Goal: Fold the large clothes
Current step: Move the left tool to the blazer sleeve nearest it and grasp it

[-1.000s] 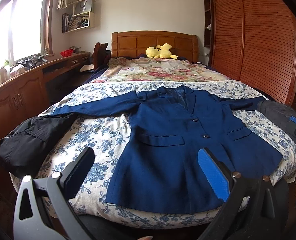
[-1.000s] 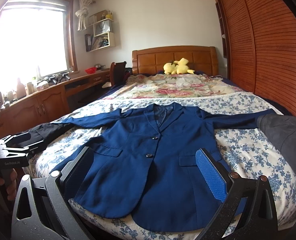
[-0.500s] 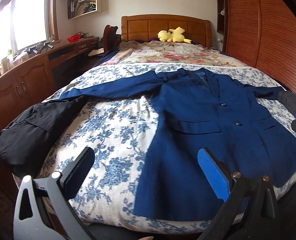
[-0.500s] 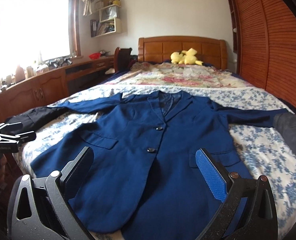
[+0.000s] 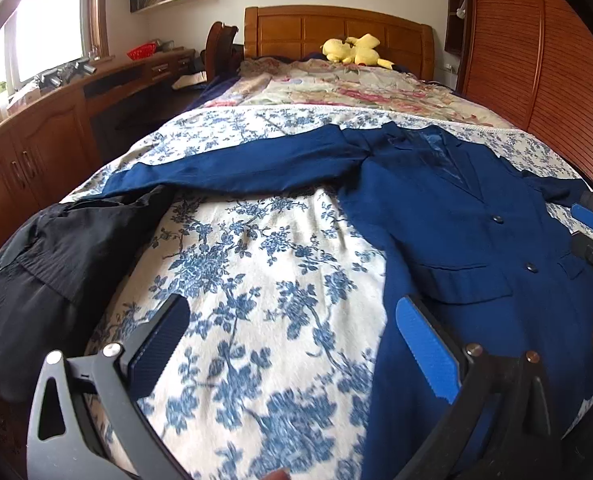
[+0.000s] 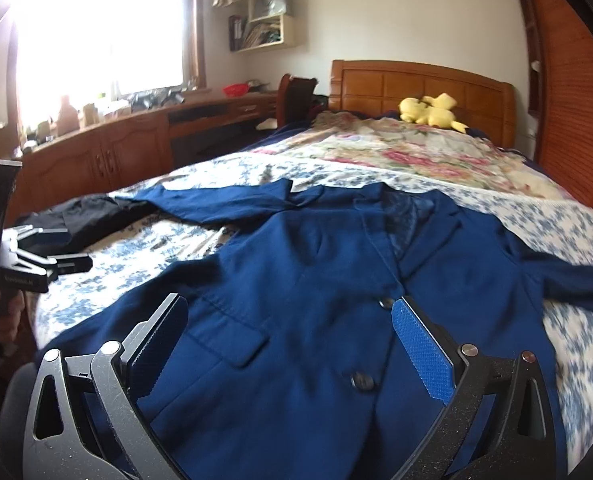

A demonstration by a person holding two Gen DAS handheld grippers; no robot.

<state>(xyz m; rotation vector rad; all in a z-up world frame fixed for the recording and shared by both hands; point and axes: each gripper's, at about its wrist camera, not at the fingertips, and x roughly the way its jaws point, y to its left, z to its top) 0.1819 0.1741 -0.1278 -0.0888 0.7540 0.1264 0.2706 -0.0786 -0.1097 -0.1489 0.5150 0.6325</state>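
At far left, bright window [image 6: 96,28] above long wooden cabinets [image 5: 36,156]. Next, black garment [image 5: 52,264] hanging over edge of bed [image 5: 264,264], covered by blue-flowered sheet. Over sheet, left gripper [image 5: 292,340], spread wide, holding nothing. Further right, blue jacket [image 6: 336,280] lying flat, front up, sleeves out; right gripper [image 6: 288,332] above it, wide, empty. Behind, headboard [image 6: 420,88], yellow plush toy [image 6: 432,110]; at far right, slatted wardrobe doors [image 5: 536,60].

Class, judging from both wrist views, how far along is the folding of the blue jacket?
Done: the blue jacket lies spread flat, buttoned, sleeves out, on the bed. In hand: nothing; the left gripper and right gripper hover open above it. Left: every fold.
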